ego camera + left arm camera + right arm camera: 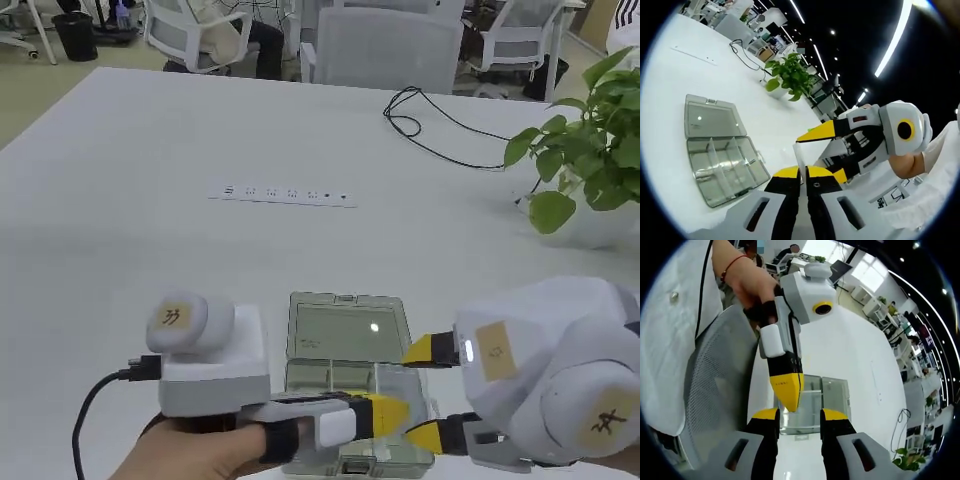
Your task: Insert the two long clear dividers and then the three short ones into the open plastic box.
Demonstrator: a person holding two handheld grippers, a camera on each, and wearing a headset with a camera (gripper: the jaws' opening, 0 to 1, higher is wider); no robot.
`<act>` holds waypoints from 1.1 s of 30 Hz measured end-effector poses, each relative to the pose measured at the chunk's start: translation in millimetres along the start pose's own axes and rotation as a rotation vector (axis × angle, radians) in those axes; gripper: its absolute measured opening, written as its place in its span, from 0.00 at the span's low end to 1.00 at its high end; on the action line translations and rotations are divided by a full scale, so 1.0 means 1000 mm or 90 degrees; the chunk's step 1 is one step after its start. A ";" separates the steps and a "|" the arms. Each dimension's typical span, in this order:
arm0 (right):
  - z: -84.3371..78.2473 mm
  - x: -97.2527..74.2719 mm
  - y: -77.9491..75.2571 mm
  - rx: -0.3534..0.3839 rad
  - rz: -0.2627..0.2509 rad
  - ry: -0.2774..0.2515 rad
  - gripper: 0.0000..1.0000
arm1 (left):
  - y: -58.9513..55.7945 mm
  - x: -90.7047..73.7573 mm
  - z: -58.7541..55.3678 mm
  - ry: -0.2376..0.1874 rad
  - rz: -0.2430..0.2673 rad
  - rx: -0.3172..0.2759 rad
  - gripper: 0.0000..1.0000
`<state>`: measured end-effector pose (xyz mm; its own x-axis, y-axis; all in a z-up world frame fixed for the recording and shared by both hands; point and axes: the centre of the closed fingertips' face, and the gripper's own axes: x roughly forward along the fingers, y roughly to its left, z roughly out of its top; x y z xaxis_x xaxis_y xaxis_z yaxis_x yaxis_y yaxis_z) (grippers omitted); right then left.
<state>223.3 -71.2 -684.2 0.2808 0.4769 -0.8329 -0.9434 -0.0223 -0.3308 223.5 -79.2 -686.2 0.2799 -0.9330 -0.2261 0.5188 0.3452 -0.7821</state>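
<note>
left gripper (801,173) jaws pinched shut on a thin clear divider (798,156), held upright. right gripper (422,392) jaws wide open, straddling the left tip, gripping nothing. plastic box (710,120) lies open on the bench just beyond, some dividers apparently already seated. judgement: close right squarely on the free edge before left lets go, then lower it vertically into its slot

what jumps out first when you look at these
Two yellow-tipped grippers meet low in the head view: the left gripper, jaws shut on a clear divider, faces the open right gripper. Below them lies the open plastic box, and a leafy plant stands far right.
</note>
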 end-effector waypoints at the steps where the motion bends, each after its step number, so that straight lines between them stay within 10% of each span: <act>1: 0.000 0.000 0.000 -0.001 0.000 0.000 0.33 | 0.000 0.000 0.000 0.000 -0.001 -0.001 0.00; 22: 0.006 -0.004 -0.008 0.021 -0.003 -0.027 0.35 | 0.002 -0.002 0.002 -0.014 -0.001 -0.025 0.00; 28: 0.008 -0.016 -0.016 0.085 0.025 -0.076 0.33 | 0.005 -0.006 -0.002 0.006 0.008 0.088 0.00; 33: 0.010 -0.027 -0.004 0.134 0.138 -0.123 0.28 | -0.004 -0.012 -0.007 0.027 -0.018 0.200 0.00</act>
<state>217.6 -74.6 -656.1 0.0504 0.6391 -0.7675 -0.9987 0.0310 -0.0397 212.3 -69.8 -684.8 0.2310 -0.9437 -0.2367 0.7520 0.3275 -0.5720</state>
